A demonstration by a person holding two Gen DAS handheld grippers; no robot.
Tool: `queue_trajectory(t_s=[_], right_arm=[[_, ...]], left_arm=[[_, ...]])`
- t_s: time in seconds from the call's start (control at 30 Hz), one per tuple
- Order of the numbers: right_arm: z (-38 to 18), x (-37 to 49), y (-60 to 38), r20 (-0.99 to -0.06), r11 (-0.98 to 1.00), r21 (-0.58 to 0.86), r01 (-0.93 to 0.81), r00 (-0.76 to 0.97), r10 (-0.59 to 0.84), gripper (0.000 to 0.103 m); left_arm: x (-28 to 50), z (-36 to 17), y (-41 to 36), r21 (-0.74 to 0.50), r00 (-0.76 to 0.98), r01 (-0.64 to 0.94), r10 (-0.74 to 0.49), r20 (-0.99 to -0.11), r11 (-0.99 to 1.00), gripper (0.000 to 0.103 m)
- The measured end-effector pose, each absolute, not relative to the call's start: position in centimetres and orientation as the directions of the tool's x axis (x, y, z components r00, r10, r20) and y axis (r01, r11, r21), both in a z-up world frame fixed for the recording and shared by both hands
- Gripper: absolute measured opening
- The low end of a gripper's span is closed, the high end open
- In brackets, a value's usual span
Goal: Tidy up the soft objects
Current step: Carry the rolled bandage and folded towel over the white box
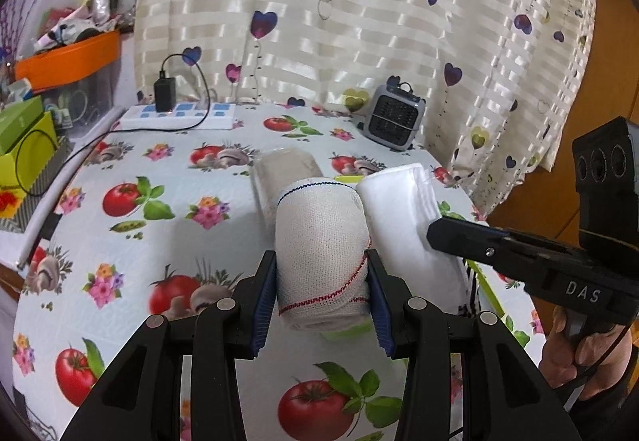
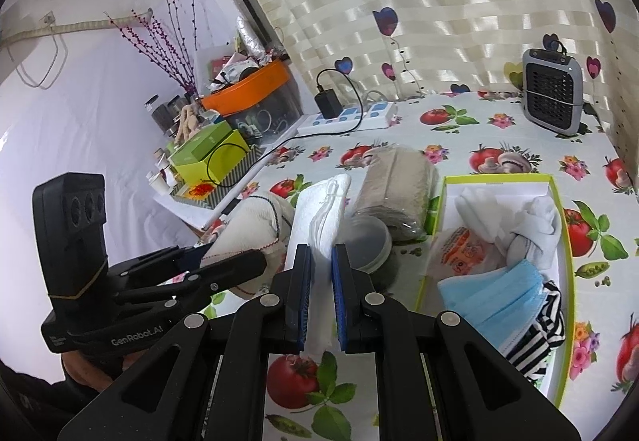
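Now, from the jaws outward.
Left gripper [image 1: 322, 291]: jaws clamped on a rolled bandage [image 1: 321, 241], its blue pads pressing both sides; the roll is raised off the table.
Right gripper [image 2: 321, 287]: jaws nearly closed, pinching a folded white cloth [image 2: 321, 225] that runs up toward twelve o'clock.
Neighbours: in the left wrist view the white cloth sits at three o'clock of the bandage, touching it; a beige wrapped roll [image 1: 285, 169] lies just behind at eleven o'clock.
Box [image 2: 563, 241]: green-rimmed, at three o'clock of the right gripper, holding a blue face mask [image 2: 491, 297], white socks [image 2: 531, 229] and striped fabric [image 2: 539, 341].
Lid [image 2: 367, 241]: clear, round, just beside the cloth.
Table [image 1: 159, 241]: cloth printed with tomatoes.
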State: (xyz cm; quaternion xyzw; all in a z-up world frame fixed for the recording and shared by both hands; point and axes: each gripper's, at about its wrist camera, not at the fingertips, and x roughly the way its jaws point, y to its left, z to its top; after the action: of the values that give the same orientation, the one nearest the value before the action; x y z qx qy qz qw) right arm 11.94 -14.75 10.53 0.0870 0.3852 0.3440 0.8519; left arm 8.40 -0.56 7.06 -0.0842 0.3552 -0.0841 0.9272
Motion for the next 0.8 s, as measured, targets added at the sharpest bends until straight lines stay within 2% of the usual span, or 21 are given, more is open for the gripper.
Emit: queue_trajectory(t_s=[0.47,0.8], right_arm=[[10.1,13.0,-18.1,-0.593,0.783,0.417,-0.461,0.515,0.619,0.011],[9.6,16.9,-24.2,-0.601,0.846,0.429,-0.317,0.598,0.530,0.011]], left_arm=[[10.8,7.1,-3.4,-0.219,0.713,0.143,-0.254,-0.654,0.965,0.041],[14.8,7.1,-6.6,-0.208,0.697,0.188,-0.280,-0.660,0.960,0.041]])
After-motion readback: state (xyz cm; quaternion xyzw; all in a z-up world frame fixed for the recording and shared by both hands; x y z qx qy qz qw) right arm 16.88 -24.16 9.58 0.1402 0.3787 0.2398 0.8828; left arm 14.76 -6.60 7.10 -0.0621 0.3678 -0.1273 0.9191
